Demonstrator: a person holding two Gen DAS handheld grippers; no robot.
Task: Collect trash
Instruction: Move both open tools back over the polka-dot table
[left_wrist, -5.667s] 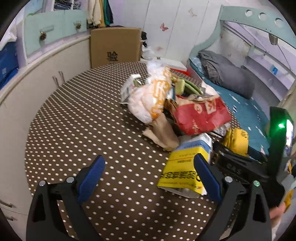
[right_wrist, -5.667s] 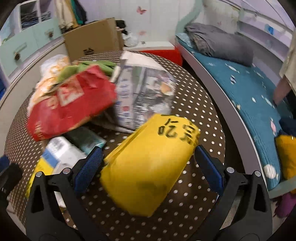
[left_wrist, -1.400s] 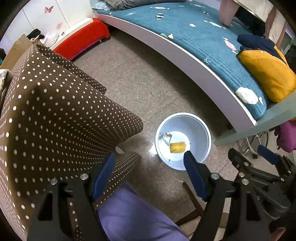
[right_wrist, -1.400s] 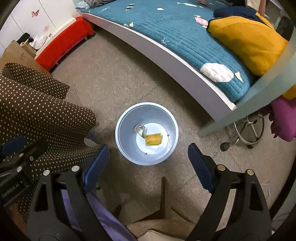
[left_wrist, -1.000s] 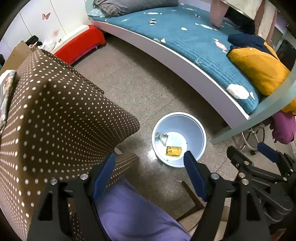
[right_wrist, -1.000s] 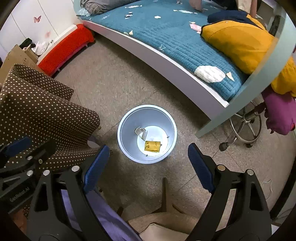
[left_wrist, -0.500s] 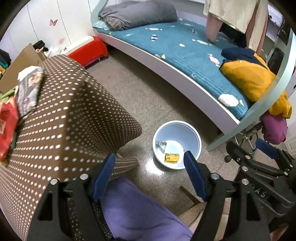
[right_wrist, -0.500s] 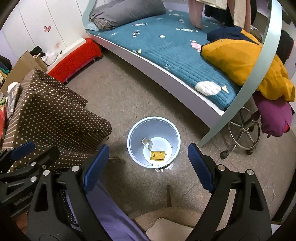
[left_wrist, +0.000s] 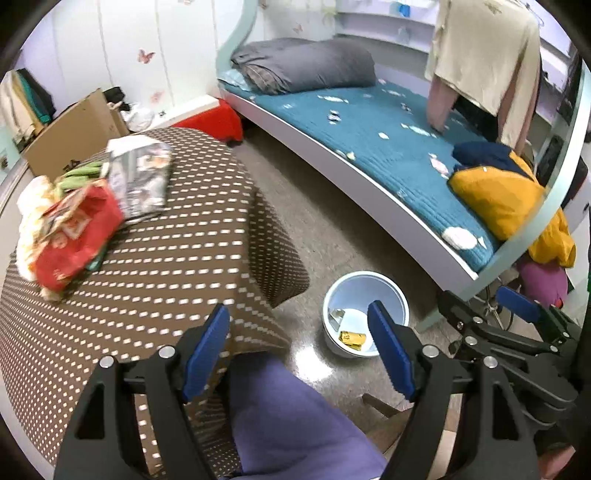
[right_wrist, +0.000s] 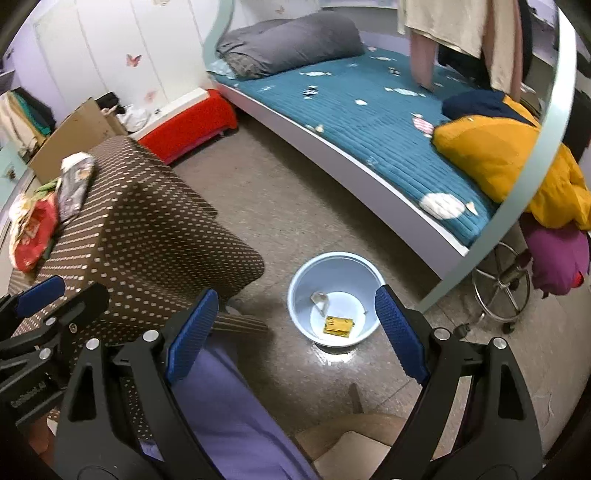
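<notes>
A pale blue bin stands on the floor beside the table, holding a yellow packet and a small crumpled scrap. My left gripper hangs open and empty above the table's corner and the bin. Open and empty too, my right gripper hovers high over the bin. More trash lies on the dotted tablecloth: a red bag, a grey printed wrapper and pale plastic bags.
A bed with a teal cover runs along the right, with a yellow and navy jacket on it. A swivel chair base stands near the bin. A person's purple-clad leg fills the bottom. A cardboard box sits behind the table.
Both grippers have risen and tilted up. The bin now looks smaller and lower in both views, and the trash pile on the table has come into sight at the left.
</notes>
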